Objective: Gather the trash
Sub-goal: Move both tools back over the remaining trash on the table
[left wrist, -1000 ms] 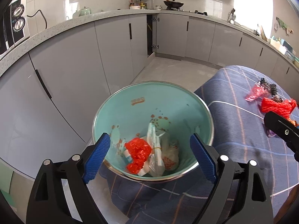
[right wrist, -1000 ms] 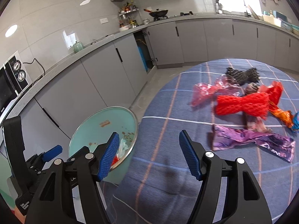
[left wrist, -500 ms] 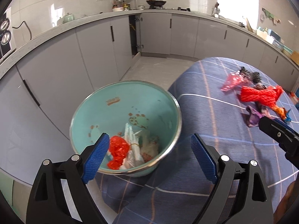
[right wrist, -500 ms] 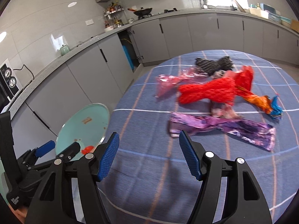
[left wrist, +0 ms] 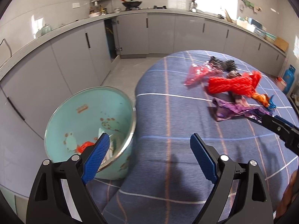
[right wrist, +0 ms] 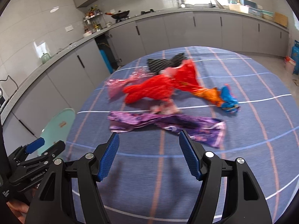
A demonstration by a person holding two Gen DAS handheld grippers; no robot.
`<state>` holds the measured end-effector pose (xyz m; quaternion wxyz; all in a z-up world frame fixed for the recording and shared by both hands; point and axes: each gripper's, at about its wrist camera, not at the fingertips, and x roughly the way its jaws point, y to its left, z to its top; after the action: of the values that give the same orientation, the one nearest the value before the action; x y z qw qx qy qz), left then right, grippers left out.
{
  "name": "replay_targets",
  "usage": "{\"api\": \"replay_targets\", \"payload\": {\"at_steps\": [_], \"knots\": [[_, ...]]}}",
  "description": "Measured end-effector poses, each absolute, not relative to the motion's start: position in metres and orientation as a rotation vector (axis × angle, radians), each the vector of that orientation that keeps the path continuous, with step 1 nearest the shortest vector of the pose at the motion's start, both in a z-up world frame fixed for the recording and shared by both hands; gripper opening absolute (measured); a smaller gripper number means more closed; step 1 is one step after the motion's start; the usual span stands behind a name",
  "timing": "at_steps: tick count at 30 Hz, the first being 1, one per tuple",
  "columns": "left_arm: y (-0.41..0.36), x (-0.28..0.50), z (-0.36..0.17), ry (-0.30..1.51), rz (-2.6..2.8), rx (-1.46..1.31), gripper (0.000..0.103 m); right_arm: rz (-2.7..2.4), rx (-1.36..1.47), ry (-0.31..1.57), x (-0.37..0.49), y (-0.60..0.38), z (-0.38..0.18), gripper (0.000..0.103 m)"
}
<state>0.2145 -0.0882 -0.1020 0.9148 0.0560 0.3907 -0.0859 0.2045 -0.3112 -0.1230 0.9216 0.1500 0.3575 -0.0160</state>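
Observation:
A heap of trash lies on the blue checked tablecloth [right wrist: 243, 130]: a purple wrapper [right wrist: 168, 124] nearest, red foam netting [right wrist: 151, 91] behind it, a pink plastic bag [right wrist: 117, 87], black netting [right wrist: 162, 63] and an orange-and-blue wrapper [right wrist: 222, 97]. My right gripper [right wrist: 148, 155] is open and empty just short of the purple wrapper. A mint-green bin [left wrist: 87, 119] stands beside the table with red and white trash in it. My left gripper [left wrist: 149, 155] hangs open and empty over the table edge, its left finger over the bin's rim. The same heap shows as purple wrapper [left wrist: 233, 110] and red netting [left wrist: 231, 85].
Grey kitchen cabinets [left wrist: 160, 33] and a worktop curve round the back, with one cabinet door open [left wrist: 111, 37]. A wok [left wrist: 131, 3] sits on the stove. A blue gas cylinder [left wrist: 288, 74] stands on the floor at far right. The other gripper's black finger [left wrist: 280, 128] enters at right.
Both grippers swung right, away from the bin and toward the trash heap. The bin slid to the left of both views and the purple wrapper now lies close before the right gripper.

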Motion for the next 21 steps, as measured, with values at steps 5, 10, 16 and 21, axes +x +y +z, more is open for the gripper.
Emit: {"api": "replay_targets", "payload": {"at_steps": [5, 10, 16, 21], "knots": [[-0.108, 0.22, -0.102, 0.803, -0.222, 0.128, 0.085, -0.045, 0.275, 0.753, 0.211, -0.333, -0.123, 0.066], [-0.128, 0.226, -0.101, 0.798, -0.261, 0.142, 0.084, -0.045, 0.24, 0.799, 0.221, -0.354, -0.13, 0.066], [-0.16, 0.24, -0.103, 0.805, -0.311, 0.163, 0.079, -0.06, 0.24, 0.809, 0.221, -0.369, -0.133, 0.066], [-0.182, 0.257, -0.107, 0.827, -0.334, 0.14, 0.079, -0.082, 0.28, 0.775, 0.212, -0.384, -0.126, 0.065]]}}
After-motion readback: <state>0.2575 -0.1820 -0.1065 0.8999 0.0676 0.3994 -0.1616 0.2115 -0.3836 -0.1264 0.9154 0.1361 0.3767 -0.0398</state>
